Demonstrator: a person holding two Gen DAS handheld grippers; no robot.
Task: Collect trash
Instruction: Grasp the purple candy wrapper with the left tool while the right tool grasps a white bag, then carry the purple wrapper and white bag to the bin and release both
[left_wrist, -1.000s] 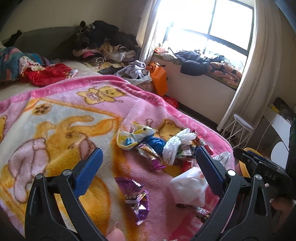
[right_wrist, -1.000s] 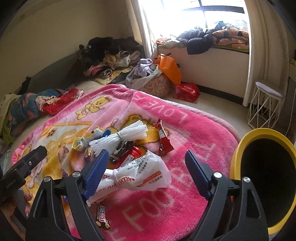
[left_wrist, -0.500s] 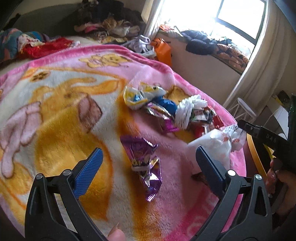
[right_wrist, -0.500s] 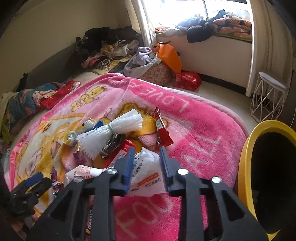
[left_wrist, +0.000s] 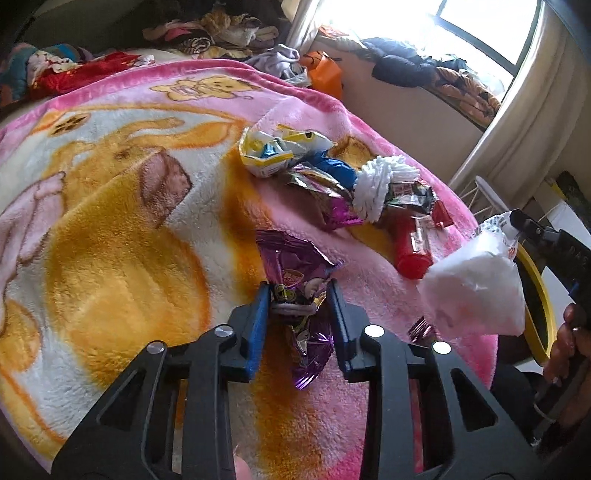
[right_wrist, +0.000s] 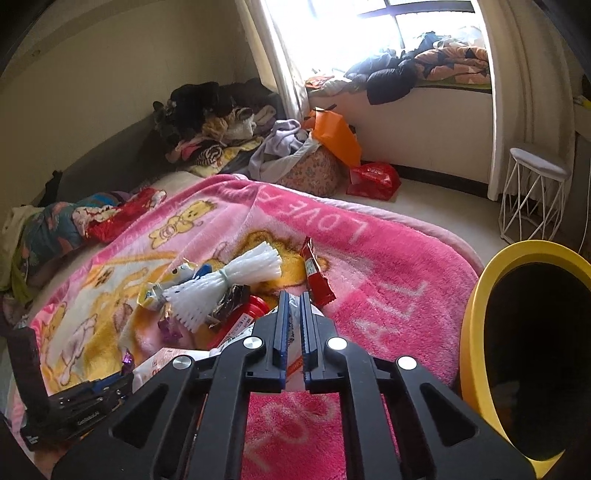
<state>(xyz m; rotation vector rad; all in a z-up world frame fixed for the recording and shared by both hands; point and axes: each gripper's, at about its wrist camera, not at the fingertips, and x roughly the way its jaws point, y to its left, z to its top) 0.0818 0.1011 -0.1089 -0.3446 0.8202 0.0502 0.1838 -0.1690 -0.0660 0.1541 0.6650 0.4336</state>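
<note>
My left gripper (left_wrist: 297, 295) is shut on a purple foil wrapper (left_wrist: 295, 269) that lies on the pink blanket (left_wrist: 110, 221). My right gripper (right_wrist: 291, 306) is shut on a white plastic bag (right_wrist: 293, 354); in the left wrist view the bag (left_wrist: 480, 288) hangs lifted off the blanket at the right. A pile of trash stays on the blanket: a white foam net (right_wrist: 229, 284), a red bottle (left_wrist: 412, 247), a red wrapper (right_wrist: 314, 273), a yellow wrapper (left_wrist: 273, 151). The yellow bin (right_wrist: 524, 350) stands right of the bed.
Clothes are heaped at the bed's far end (right_wrist: 214, 122) and on the window sill (right_wrist: 424, 70). An orange bag (right_wrist: 334, 136) and a red bag (right_wrist: 373, 181) lie on the floor. A white wire stool (right_wrist: 532, 199) stands near the bin.
My left gripper moved down and closed on the purple wrapper. My right gripper closed on the white bag and lifted it off the blanket.
</note>
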